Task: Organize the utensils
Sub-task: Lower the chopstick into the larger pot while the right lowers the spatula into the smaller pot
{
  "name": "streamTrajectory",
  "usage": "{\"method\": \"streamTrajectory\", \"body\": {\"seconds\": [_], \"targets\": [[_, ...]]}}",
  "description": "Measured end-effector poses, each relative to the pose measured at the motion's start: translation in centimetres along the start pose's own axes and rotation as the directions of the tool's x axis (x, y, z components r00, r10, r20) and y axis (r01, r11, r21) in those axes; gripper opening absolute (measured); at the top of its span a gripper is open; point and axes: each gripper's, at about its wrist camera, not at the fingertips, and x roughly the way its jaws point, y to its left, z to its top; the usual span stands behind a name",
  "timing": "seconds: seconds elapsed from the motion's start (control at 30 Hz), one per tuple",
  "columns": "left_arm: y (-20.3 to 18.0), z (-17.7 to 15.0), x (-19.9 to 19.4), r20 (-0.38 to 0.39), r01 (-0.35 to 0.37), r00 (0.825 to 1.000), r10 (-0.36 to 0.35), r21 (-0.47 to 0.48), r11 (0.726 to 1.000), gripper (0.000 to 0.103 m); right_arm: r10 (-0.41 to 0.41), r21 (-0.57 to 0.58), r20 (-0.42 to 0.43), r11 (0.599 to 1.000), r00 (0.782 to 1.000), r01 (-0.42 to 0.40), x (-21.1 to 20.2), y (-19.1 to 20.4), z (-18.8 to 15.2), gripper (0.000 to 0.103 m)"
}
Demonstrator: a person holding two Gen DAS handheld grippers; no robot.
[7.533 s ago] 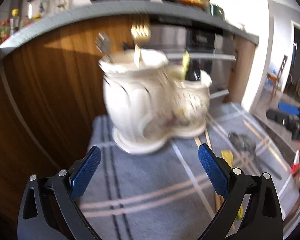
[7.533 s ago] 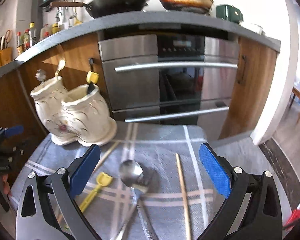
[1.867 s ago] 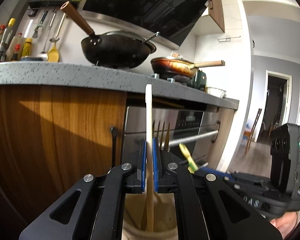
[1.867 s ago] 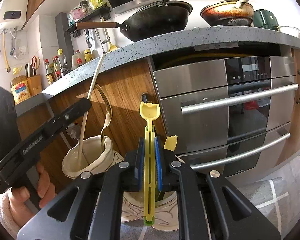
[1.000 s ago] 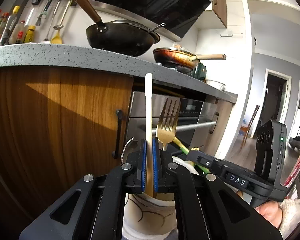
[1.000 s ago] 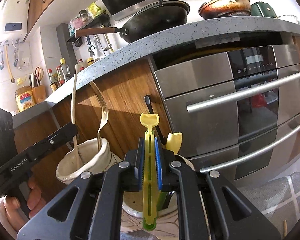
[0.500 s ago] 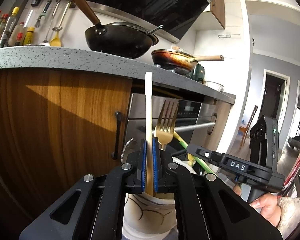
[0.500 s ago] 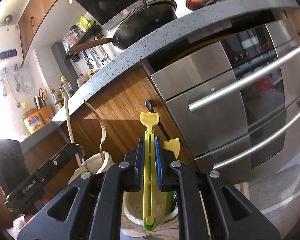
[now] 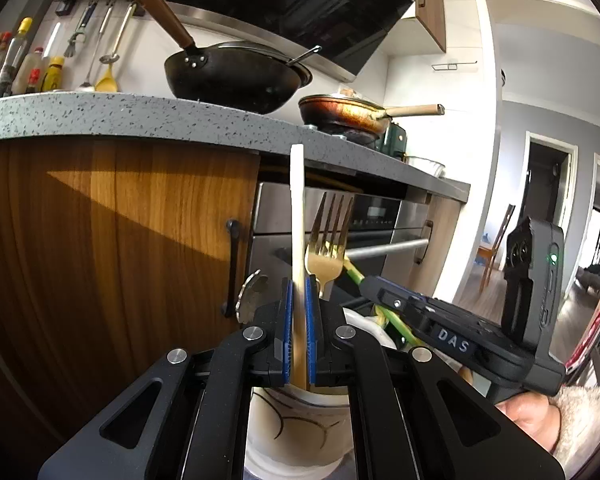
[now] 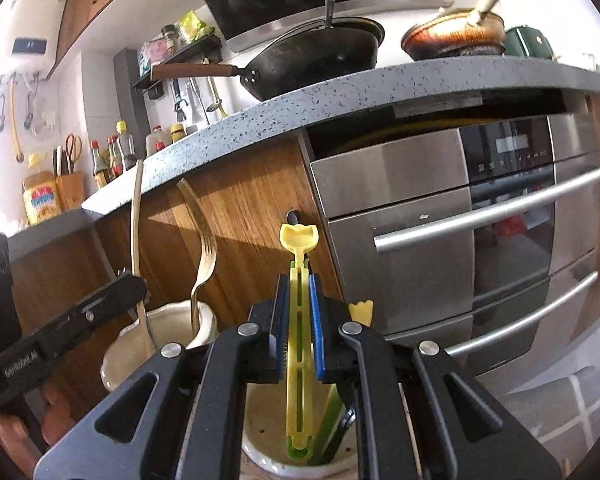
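1. here, my left gripper (image 9: 298,332) is clamped on a pale wooden chopstick (image 9: 297,216), the blue pads pressed flat against both its sides.
2. the chopstick stands upright between the pads, its top well above them and its lower end going down into the cream ceramic holder (image 9: 296,432) just under my fingers.
3. just right of my left pads a gold fork (image 9: 329,240) stands tines up in that same cup, and a round silver utensil end (image 9: 252,292) shows just to their left.
4. my right gripper (image 10: 298,332) is closed tight on a yellow plastic utensil (image 10: 298,320), which stands upright in the grip.
5. its crown-shaped top pokes out above my right pads and its slotted lower end hangs inside the holder's other cup (image 10: 260,436), directly below the tool; i cannot tell whether it touches the bottom.
6. a green utensil (image 10: 326,420) leans in that cup just right of the yellow one, and a second yellow tip (image 10: 362,308) peeks out beside my right finger.
7. ahead of both tools are the wooden cabinet front (image 9: 112,240), the steel oven (image 10: 460,240) and the speckled countertop (image 10: 340,96) with a black wok (image 10: 320,56) on it.
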Motion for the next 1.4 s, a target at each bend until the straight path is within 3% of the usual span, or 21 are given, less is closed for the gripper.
{"method": "streamTrajectory", "body": {"seconds": [0.27, 0.6, 0.9, 1.4], "targets": [[0.0, 0.0, -0.5, 0.005, 0.005, 1.000, -0.005, -0.007, 1.000, 0.007, 0.000, 0.036, 0.005, 0.999, 1.000, 0.000, -0.1, -0.3, 0.2, 0.010], [0.2, -0.2, -0.4, 0.002, 0.015, 1.000, -0.015, -0.002, 1.000, 0.007, -0.055, -0.004, 0.012, 0.998, 0.998, 0.055, 1.5, 0.3, -0.7, 0.010], [0.0, -0.2, -0.2, -0.001, 0.023, 1.000, -0.023, -0.002, 1.000, 0.007, -0.052, -0.034, 0.002, 0.998, 0.999, 0.052, 0.7, 0.8, -1.2, 0.010], [-0.7, -1.2, 0.1, -0.083, 0.052, 0.995, -0.049, 0.031, 0.998, 0.007, -0.041, -0.046, -0.040, 0.998, 0.998, 0.039, -1.4, 0.7, -1.2, 0.010]]}}
